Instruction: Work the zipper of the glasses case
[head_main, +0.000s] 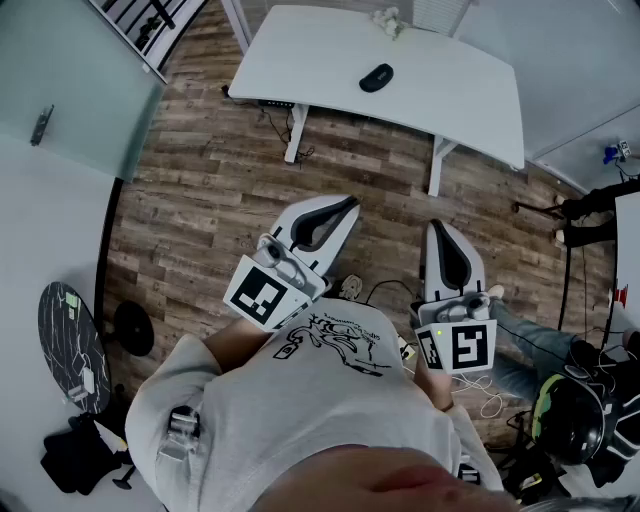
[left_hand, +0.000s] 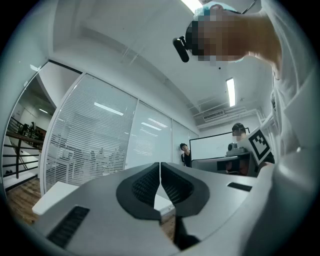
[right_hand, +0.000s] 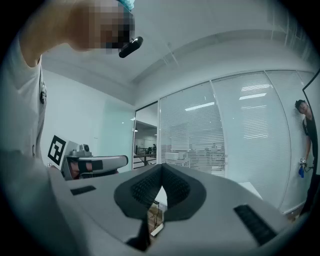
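Item: glasses case (head_main: 376, 77), dark and oval, lying on the white table (head_main: 300, 60), well apart from me. I judge it a light, semi-stiff shell that is likely to slide. I would pin the body with one gripper and pinch the zipper pull, too small to see here, with the other. Left gripper (left_hand: 160, 176): jaws together, empty. Right gripper (right_hand: 161, 175): the same.

Left gripper (head_main: 350, 204) and right gripper (head_main: 438, 226) side by side before the chest, jaws together, empty.
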